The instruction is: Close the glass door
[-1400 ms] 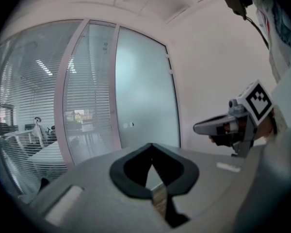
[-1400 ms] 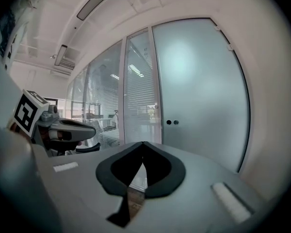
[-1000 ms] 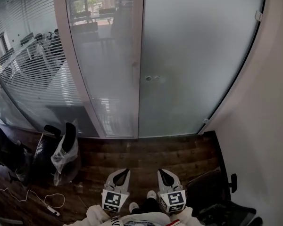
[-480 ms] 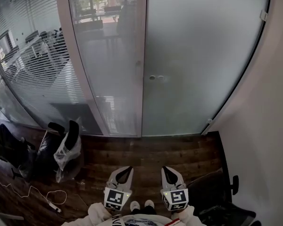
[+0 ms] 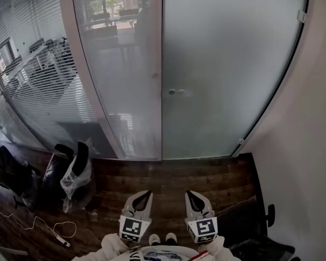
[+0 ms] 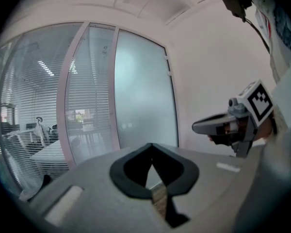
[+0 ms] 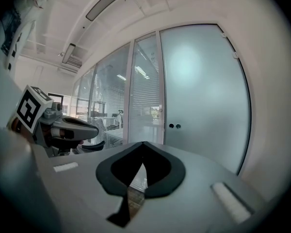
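Observation:
The frosted glass door [image 5: 223,64] stands flush with the white frame post [image 5: 158,69], and no gap shows at its edge. Two small round fittings [image 5: 176,92] sit near that edge. The door [image 6: 143,91] is far ahead in the left gripper view, and the door [image 7: 203,91] with its fittings [image 7: 174,126] likewise in the right one. My left gripper [image 5: 146,192] and right gripper [image 5: 189,192] hang low by my body, side by side, well short of the door. Both are shut with nothing held. Each one's jaws meet at the tip: left gripper [image 6: 152,144], right gripper [image 7: 143,142].
A glass partition with blinds [image 5: 38,75] runs off to the left. Bags and a dark chair [image 5: 73,175] stand on the wood floor at left, with a white cable [image 5: 54,230] nearby. A black office chair [image 5: 250,222] sits at right, against the plain wall [image 5: 309,145].
The head view has swayed a little. The door looks the same in all three frames. Both grippers stay shut near my body, hardly shifted.

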The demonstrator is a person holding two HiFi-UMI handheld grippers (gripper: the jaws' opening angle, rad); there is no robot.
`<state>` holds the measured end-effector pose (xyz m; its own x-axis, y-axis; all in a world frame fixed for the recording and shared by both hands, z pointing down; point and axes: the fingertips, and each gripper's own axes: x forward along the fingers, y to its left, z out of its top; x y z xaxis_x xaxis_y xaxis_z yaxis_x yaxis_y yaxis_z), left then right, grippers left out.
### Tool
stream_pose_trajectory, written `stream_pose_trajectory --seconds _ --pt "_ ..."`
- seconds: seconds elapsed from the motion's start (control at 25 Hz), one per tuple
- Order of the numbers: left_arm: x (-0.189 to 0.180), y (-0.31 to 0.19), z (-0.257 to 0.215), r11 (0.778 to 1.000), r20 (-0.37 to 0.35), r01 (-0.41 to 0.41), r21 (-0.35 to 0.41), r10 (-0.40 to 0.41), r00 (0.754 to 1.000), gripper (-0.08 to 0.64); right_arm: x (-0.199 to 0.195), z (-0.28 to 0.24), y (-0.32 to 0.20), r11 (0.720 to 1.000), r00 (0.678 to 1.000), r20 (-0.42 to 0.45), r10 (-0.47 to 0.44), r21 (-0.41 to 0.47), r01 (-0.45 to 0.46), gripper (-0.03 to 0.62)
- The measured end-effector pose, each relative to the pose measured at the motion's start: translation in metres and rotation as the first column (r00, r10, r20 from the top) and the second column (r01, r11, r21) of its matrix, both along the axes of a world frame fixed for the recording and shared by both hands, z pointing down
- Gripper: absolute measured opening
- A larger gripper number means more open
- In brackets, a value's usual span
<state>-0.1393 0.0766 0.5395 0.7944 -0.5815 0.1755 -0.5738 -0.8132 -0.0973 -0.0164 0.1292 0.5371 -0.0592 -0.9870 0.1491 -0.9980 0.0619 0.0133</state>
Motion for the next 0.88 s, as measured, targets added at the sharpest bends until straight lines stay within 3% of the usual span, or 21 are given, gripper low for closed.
stream_pose_trajectory --seconds 0.88 --pt "0.019 -0.005 -0.003 1.000 0.010 -0.008 0.010 0.008 1.000 0.003 0.022 0.002 -0.005 1.000 0.999 0.046 0.002 0.004 -0.002 0.006"
